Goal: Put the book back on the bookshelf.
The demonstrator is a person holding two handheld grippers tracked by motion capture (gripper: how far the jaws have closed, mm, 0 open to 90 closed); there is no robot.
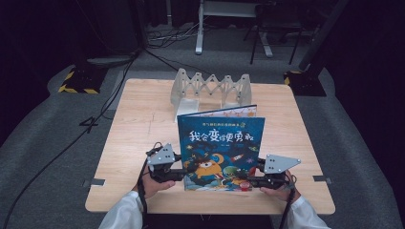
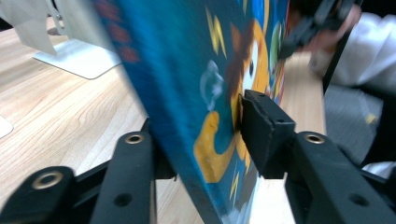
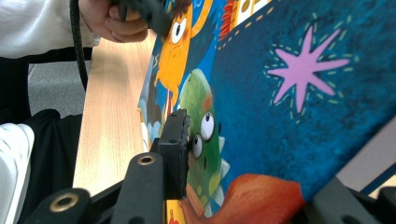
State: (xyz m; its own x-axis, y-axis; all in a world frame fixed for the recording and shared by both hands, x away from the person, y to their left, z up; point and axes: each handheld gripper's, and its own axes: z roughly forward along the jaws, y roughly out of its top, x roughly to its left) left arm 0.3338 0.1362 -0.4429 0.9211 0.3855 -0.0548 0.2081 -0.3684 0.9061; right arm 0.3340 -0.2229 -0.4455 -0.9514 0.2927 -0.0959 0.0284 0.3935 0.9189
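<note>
Surface: pale wooden table on grey carpet, dark room, cables behind.
Book: blue picture book held upright near the front edge, before a white folding rack.
Writing: cover reads 我会变得更勇敢 (smaller print unreadable).
Left gripper: fingers clamp the book's left edge.
Right gripper: fingers clamp its right edge.

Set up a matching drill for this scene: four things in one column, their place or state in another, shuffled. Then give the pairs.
Things:
1. picture book
2. white folding rack
3. left hand-held gripper
4. right hand-held gripper

Places or states:
A. clamped on the book's lower right edge
B. at the table's far side, behind the book
C. held up off the table, cover toward the person
D. clamped on the book's lower left edge

Pairs: 1-C, 2-B, 3-D, 4-A
</note>
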